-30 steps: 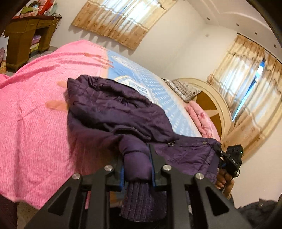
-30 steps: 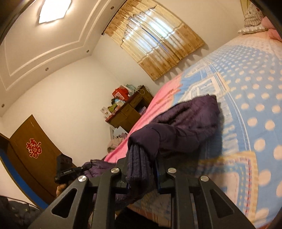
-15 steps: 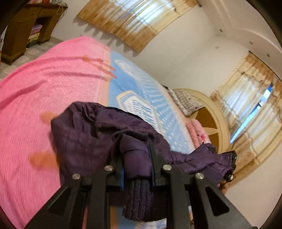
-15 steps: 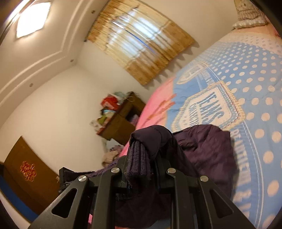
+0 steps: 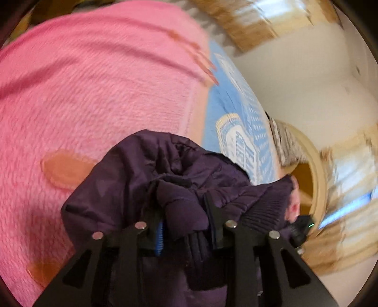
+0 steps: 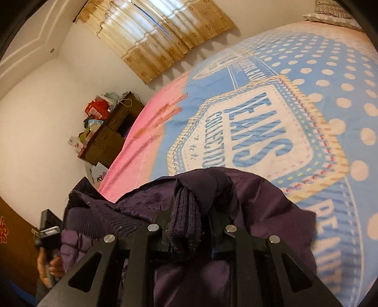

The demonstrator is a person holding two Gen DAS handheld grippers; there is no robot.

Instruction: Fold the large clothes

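Observation:
A dark purple quilted jacket (image 5: 151, 174) is bunched up over the bed, hanging from both grippers. My left gripper (image 5: 185, 212) is shut on one purple sleeve end with its ribbed cuff (image 5: 198, 245). My right gripper (image 6: 192, 212) is shut on the other ribbed cuff (image 6: 185, 222) of the jacket (image 6: 264, 207). The right gripper (image 5: 301, 228) shows at the right of the left wrist view, and the left gripper (image 6: 48, 230) at the lower left of the right wrist view. The jacket's body folds over itself between them.
The bed has a pink blanket (image 5: 94, 82) on one half and a blue dotted cover (image 6: 319, 82) with printed lettering on the other. A brown cabinet (image 6: 111, 132) piled with items stands by the wall. A round headboard (image 5: 319, 170) and pillows (image 6: 330, 11) are at the bed's head.
Both grippers have lifted the sleeve ends and carried them forward over the bed, so the jacket has bunched up and folded over itself. The left view is now motion-blurred.

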